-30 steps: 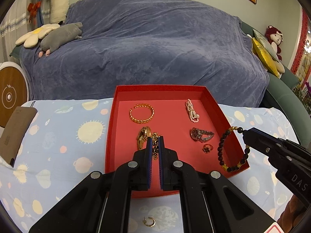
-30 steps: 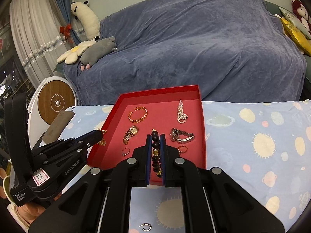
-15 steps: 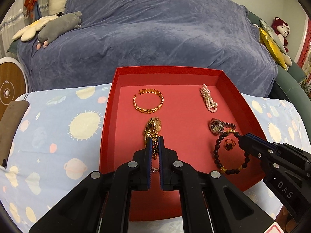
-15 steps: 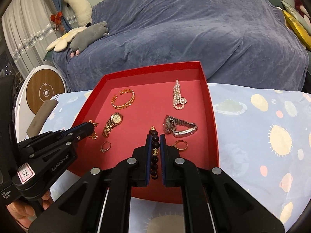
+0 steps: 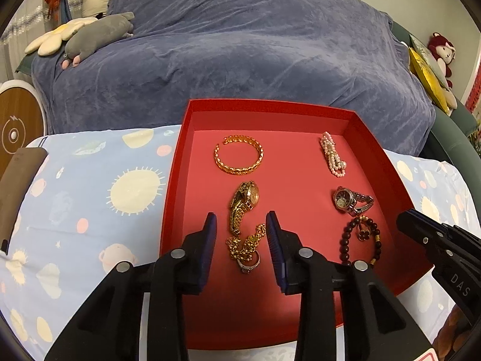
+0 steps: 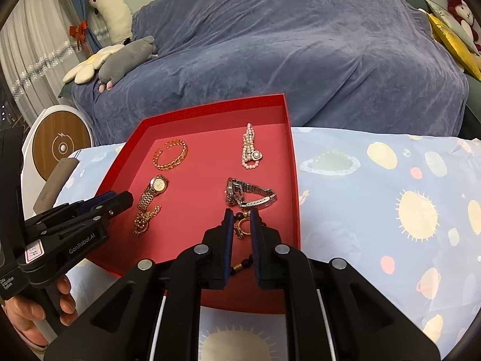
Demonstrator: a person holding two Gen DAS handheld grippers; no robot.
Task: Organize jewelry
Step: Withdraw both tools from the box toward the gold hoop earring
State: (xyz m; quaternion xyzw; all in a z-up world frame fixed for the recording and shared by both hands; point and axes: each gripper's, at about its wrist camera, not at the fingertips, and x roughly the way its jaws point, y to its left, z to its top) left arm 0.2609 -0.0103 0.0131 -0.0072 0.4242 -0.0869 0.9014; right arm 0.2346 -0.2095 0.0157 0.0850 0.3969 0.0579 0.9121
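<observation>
A red tray (image 5: 378, 162) (image 6: 293, 180) holds a gold bangle (image 5: 239, 158), pearl bracelet (image 5: 332, 158), gold watch (image 5: 245, 203), silver watch (image 5: 351, 203), gold chain (image 5: 246, 245) over a silver ring (image 5: 249, 264), and a dark bead bracelet (image 5: 359, 245) around a gold ring (image 5: 363, 231). My left gripper (image 5: 240, 219) is open over the gold chain, which lies loose in the tray. My right gripper (image 6: 239, 213) is open over the bead bracelet (image 6: 245, 263) and gold ring (image 6: 242, 228), both lying in the tray.
The tray sits on a light blue cloth (image 5: 90, 198) with sun and planet prints. A sofa under a blue blanket (image 5: 240, 51) stands behind with plush toys (image 5: 90, 33). A brown object (image 5: 18, 186) lies at the far left.
Both grippers opened: the left let go of the gold chain, the right let go of the bead bracelet, and both pieces now lie in the tray. Both moved forward over the tray.
</observation>
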